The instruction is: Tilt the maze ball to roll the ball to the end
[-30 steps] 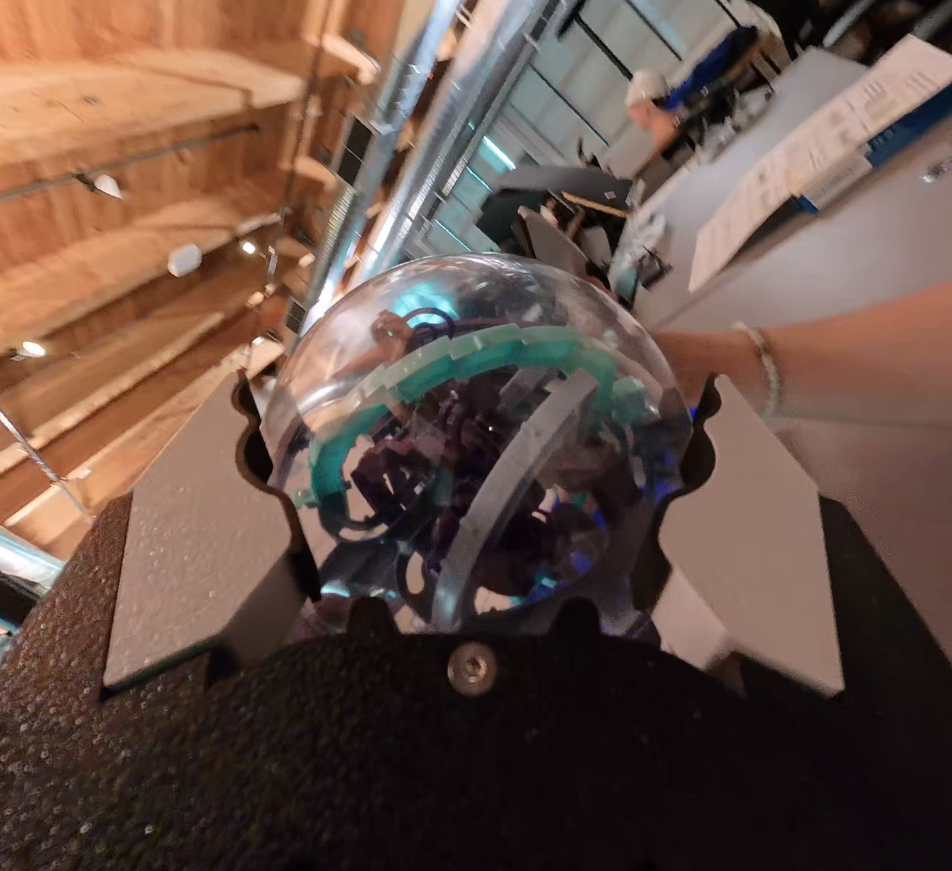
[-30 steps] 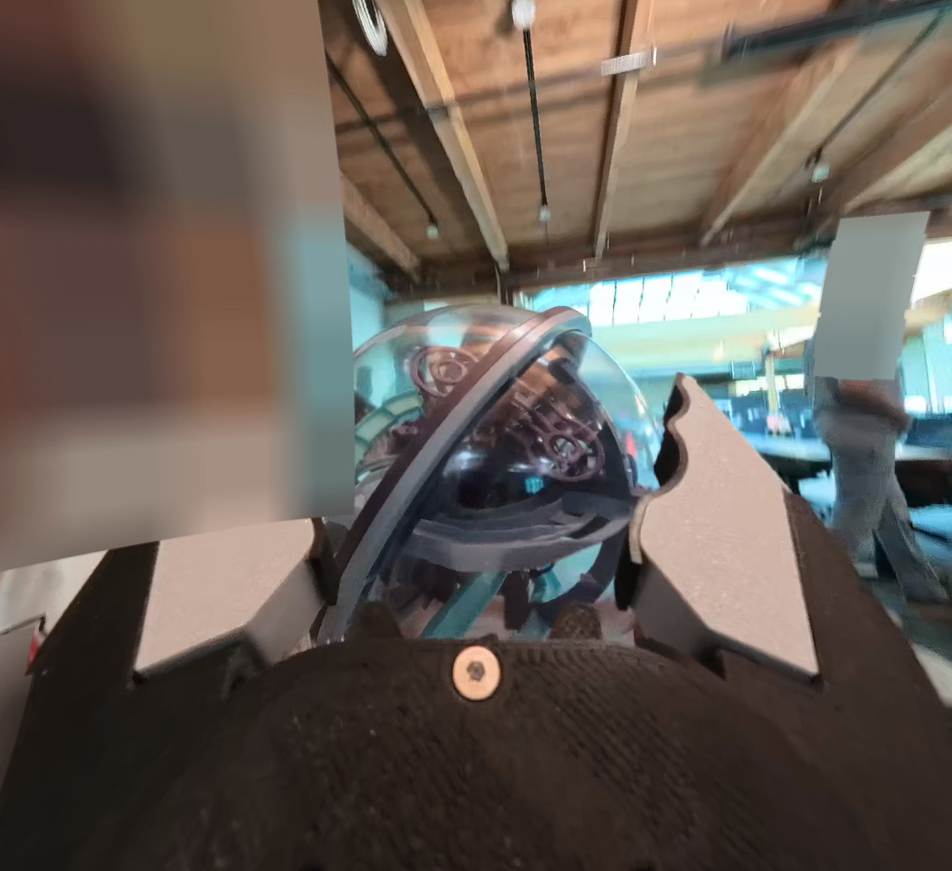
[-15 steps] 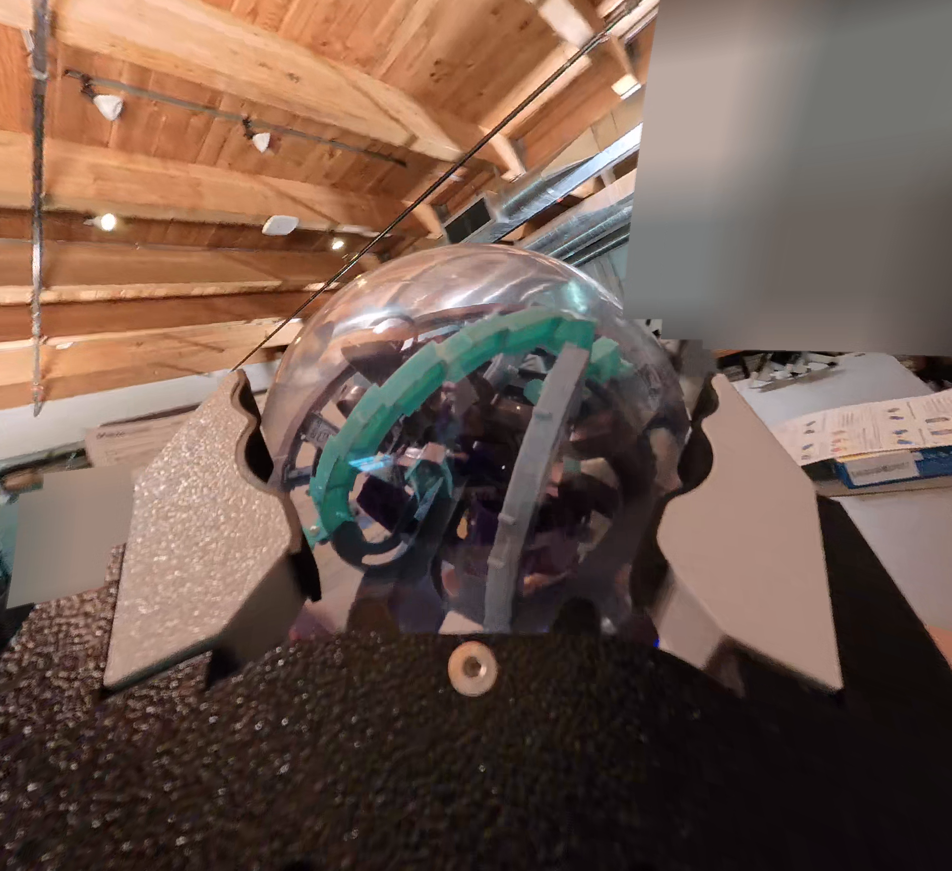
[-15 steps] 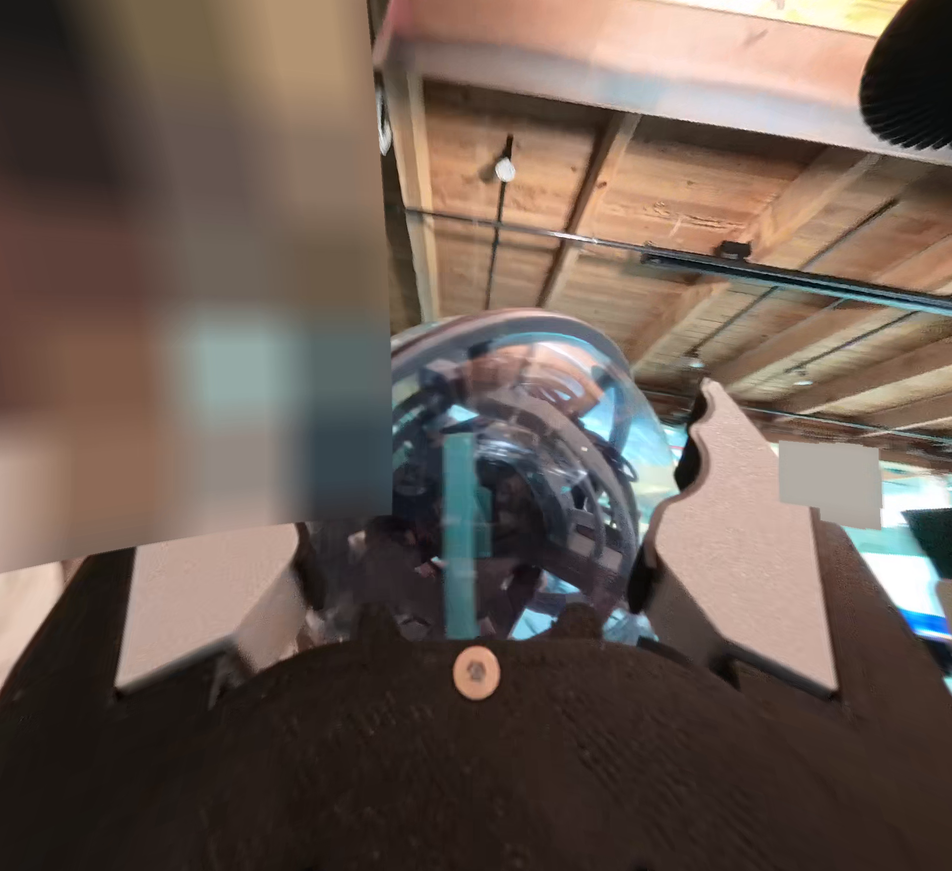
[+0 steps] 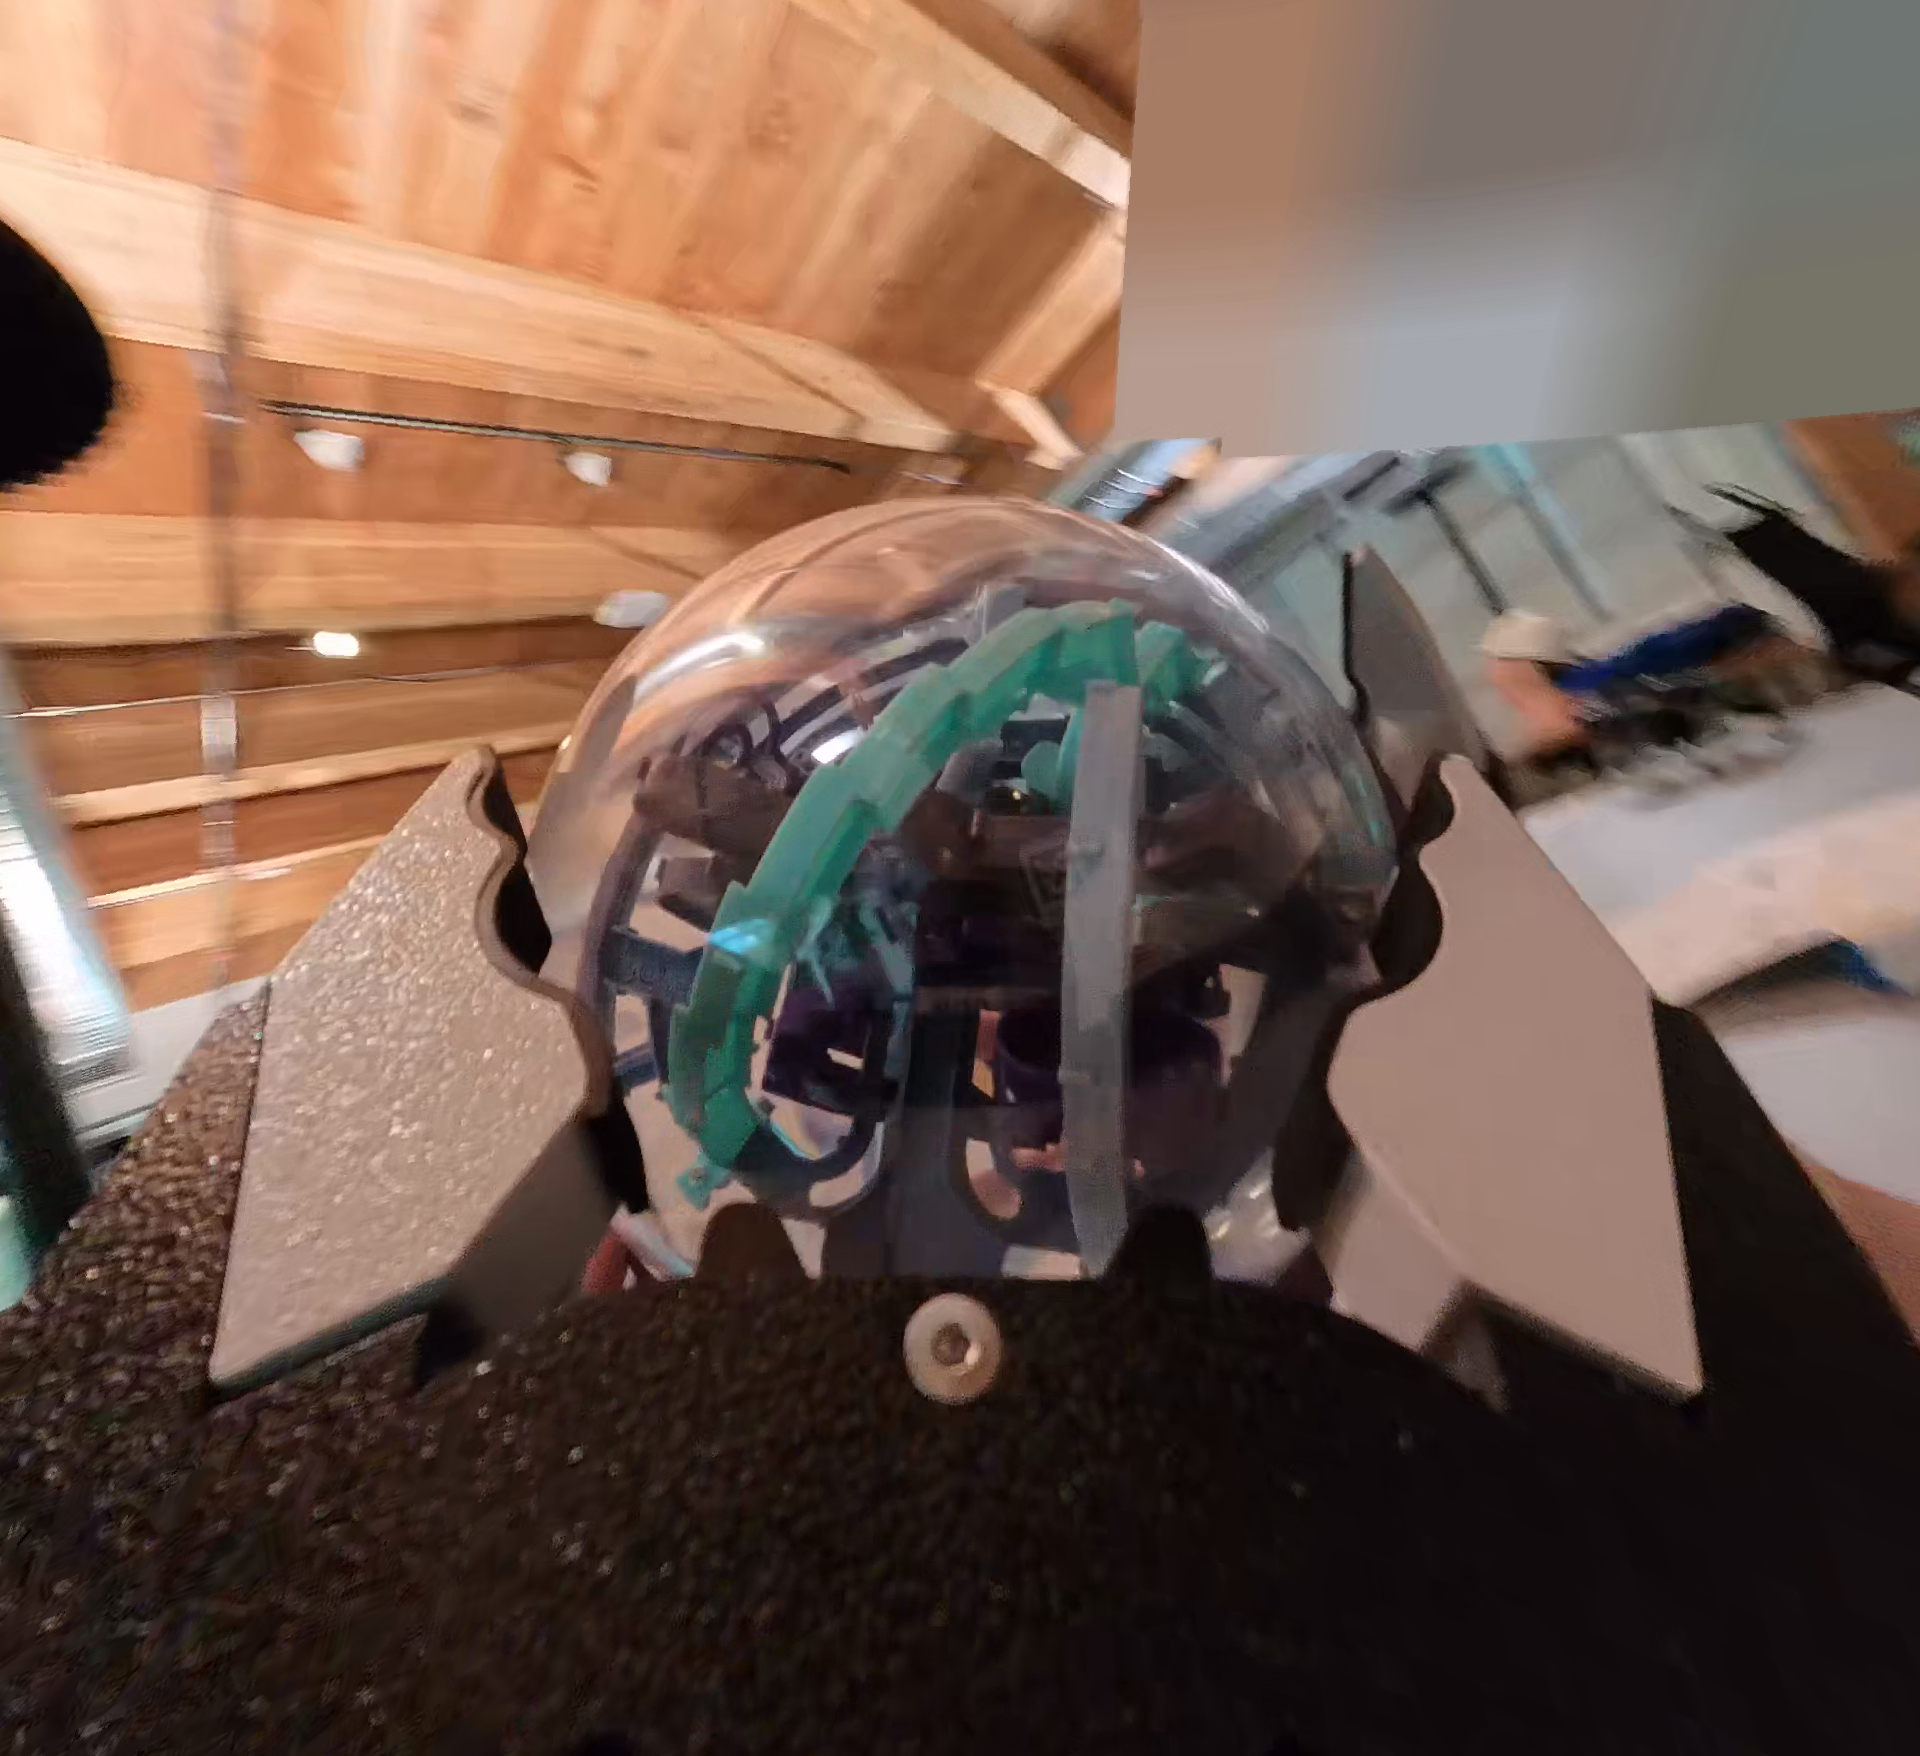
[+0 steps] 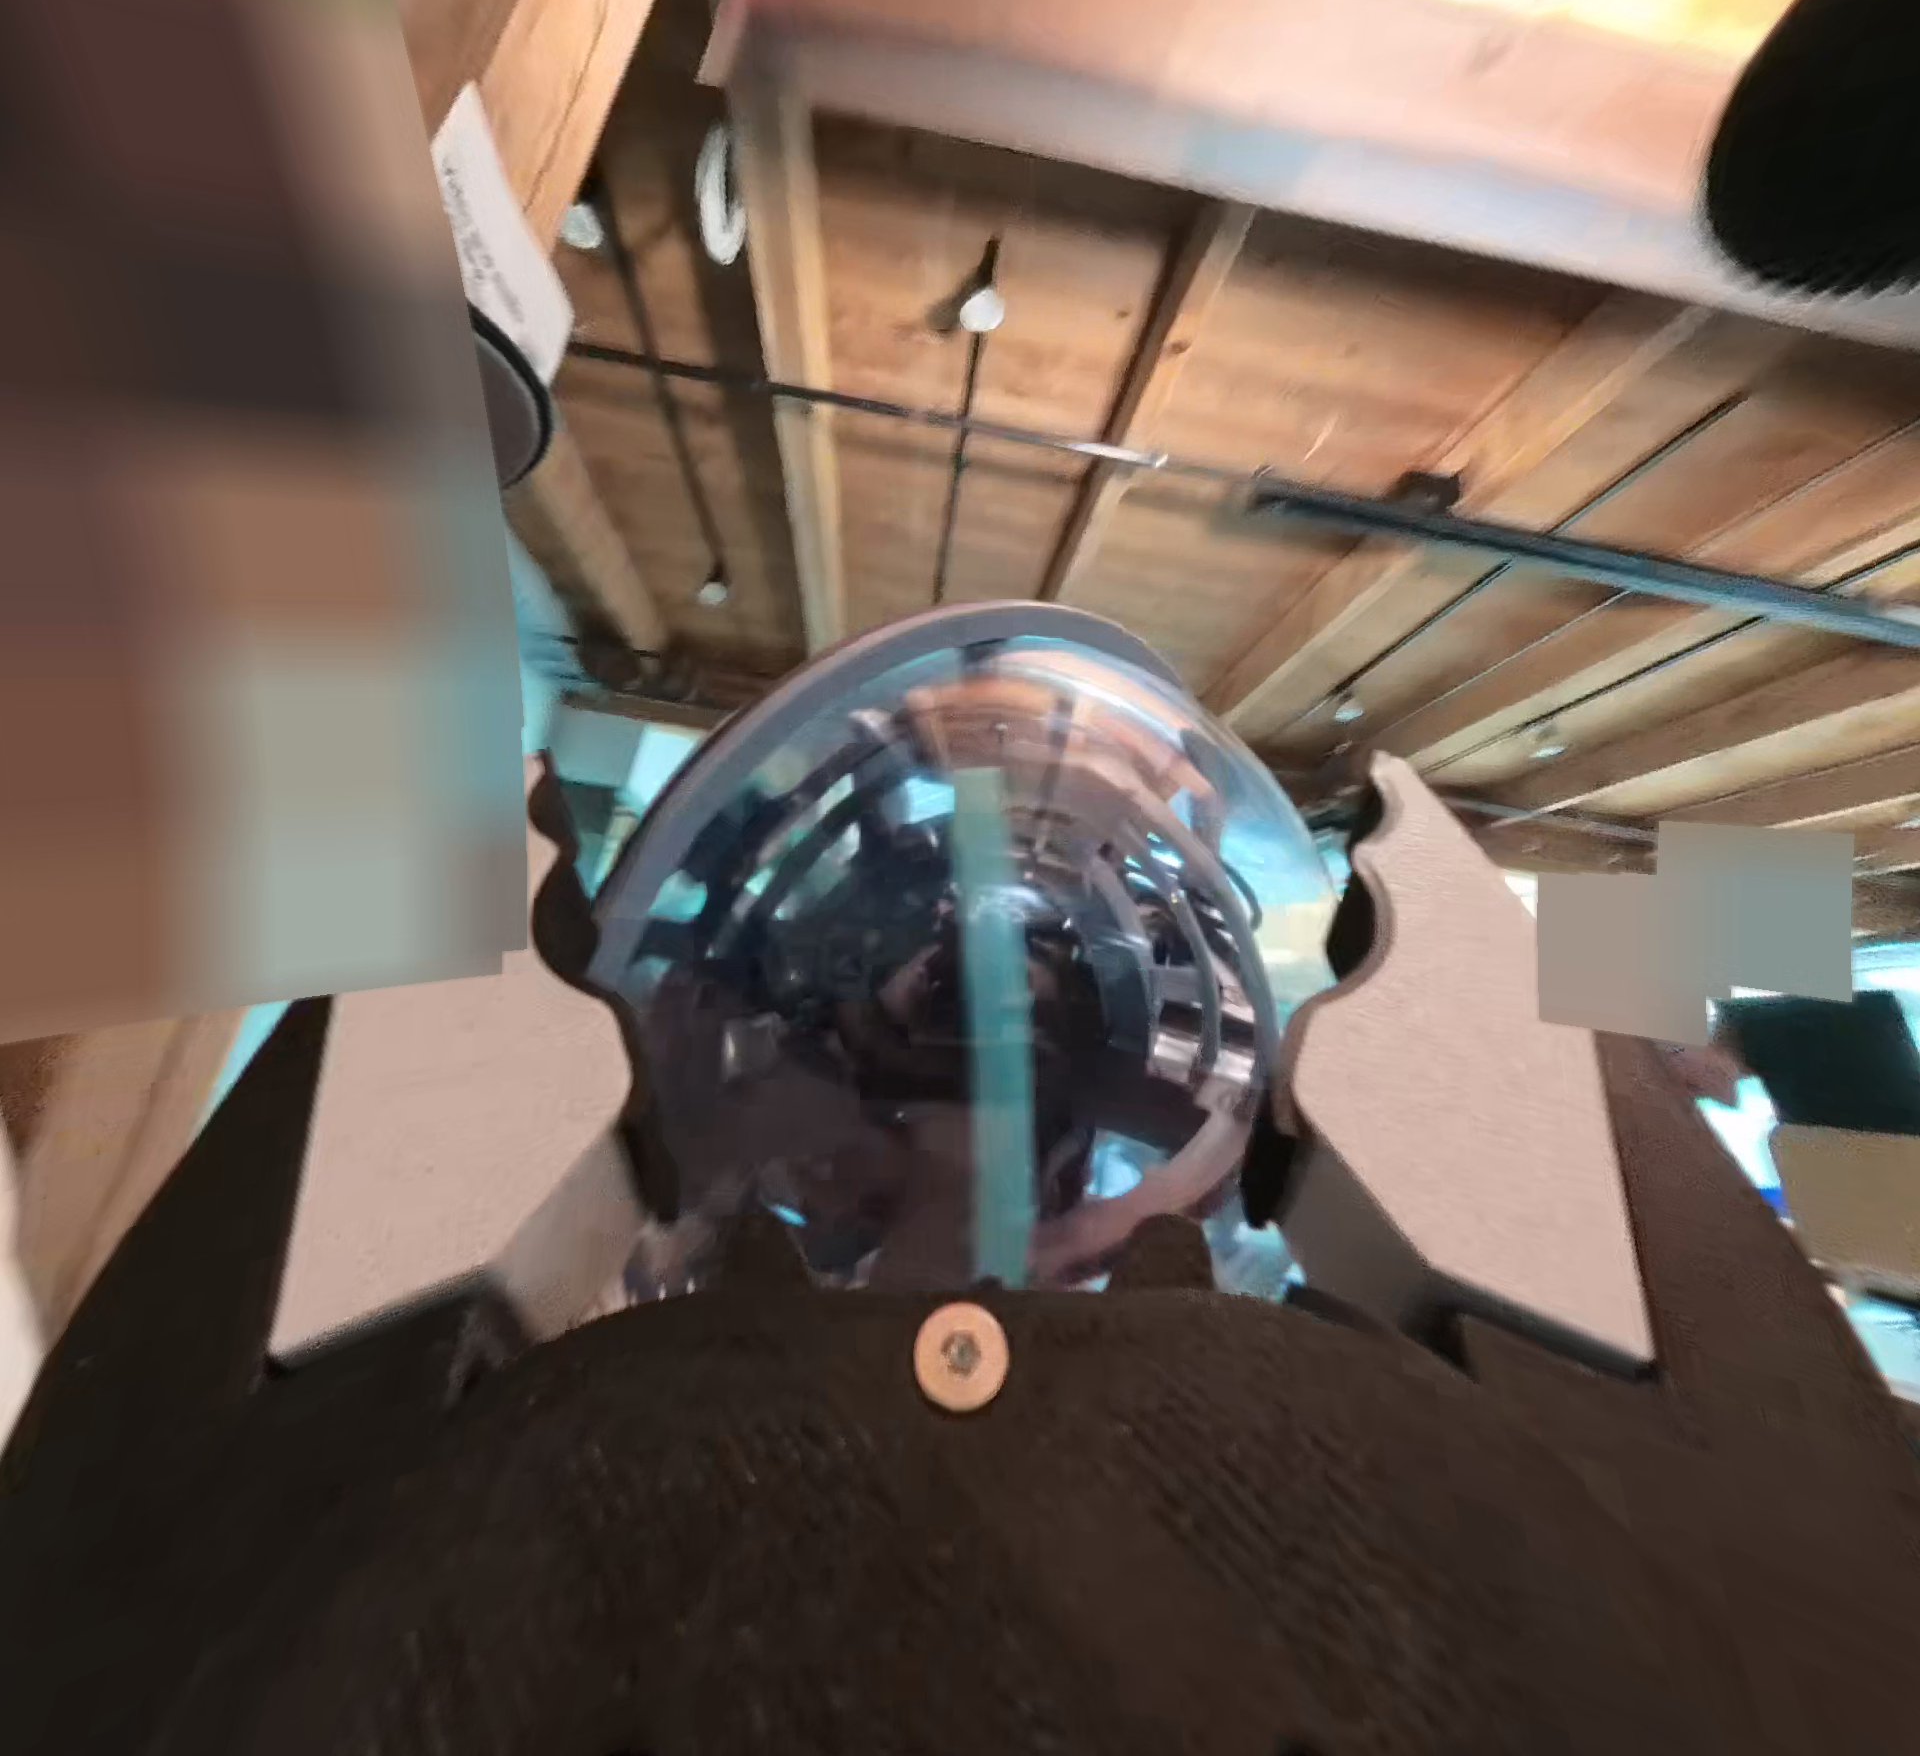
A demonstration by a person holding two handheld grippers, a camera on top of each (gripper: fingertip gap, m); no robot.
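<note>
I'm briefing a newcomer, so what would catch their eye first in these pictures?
The clear plastic maze ball, clamped between the left gripper's grey fingers, fills the centre. A jagged green track arcs inside it. Behind looms a wooden beamed ceiling, also above the right gripper.

A workshop-like loft. Bare wooden plank ceiling [image 5: 540, 179] with beams and small spotlights [image 5: 330, 447]. Below the ceiling, a cluttered white bench [image 5: 1704, 833] where a person [image 5: 1527, 678] sits.
</note>
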